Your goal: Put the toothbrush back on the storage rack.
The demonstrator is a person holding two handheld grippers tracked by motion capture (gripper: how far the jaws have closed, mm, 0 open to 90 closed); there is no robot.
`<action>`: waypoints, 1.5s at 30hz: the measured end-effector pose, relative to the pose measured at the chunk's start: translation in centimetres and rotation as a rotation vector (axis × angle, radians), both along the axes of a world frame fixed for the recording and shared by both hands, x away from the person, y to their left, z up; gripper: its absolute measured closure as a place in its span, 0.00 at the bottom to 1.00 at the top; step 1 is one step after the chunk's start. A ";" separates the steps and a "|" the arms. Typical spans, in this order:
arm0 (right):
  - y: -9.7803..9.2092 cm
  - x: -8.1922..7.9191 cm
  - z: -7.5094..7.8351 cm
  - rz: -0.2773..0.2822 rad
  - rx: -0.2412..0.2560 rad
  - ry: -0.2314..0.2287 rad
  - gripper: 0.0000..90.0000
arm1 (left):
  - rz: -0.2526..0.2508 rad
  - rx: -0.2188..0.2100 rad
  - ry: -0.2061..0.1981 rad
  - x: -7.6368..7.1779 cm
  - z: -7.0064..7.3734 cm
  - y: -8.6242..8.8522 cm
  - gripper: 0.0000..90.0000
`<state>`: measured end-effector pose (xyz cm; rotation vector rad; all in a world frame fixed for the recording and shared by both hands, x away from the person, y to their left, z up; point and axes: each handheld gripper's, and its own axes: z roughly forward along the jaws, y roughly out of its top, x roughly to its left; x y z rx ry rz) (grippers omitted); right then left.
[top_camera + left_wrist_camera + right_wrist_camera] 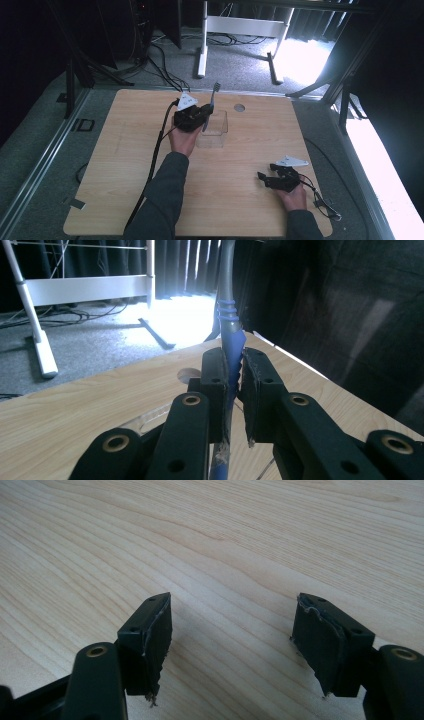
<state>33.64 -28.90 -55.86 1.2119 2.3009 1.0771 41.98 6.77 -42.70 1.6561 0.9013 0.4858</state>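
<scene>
My left gripper (pixel 202 116) is shut on a toothbrush (pixel 212 102) with a blue and grey handle, held upright over the left side of a clear plastic box (pixel 216 131) near the table's middle back. In the left gripper view the toothbrush handle (pixel 231 335) rises between the closed jaws of my left gripper (pixel 234 371), and part of the box's clear rim (pixel 150 415) lies below them. My right gripper (pixel 264 179) rests low at the table's front right, open, with nothing between its jaws. In the right gripper view the right gripper (pixel 231 630) stands wide apart over bare wood.
The wooden table (pixel 125 165) has a round cable hole (pixel 239 107) behind the box. A white desk frame (pixel 240 30) and cables lie on the grey floor beyond. Cables trail from both grippers toward the front edge.
</scene>
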 end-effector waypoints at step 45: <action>0.0 0.0 0.0 0.001 0.004 0.003 0.35 | -0.025 0.225 0.059 2.4 -3.6 -2.2 0.89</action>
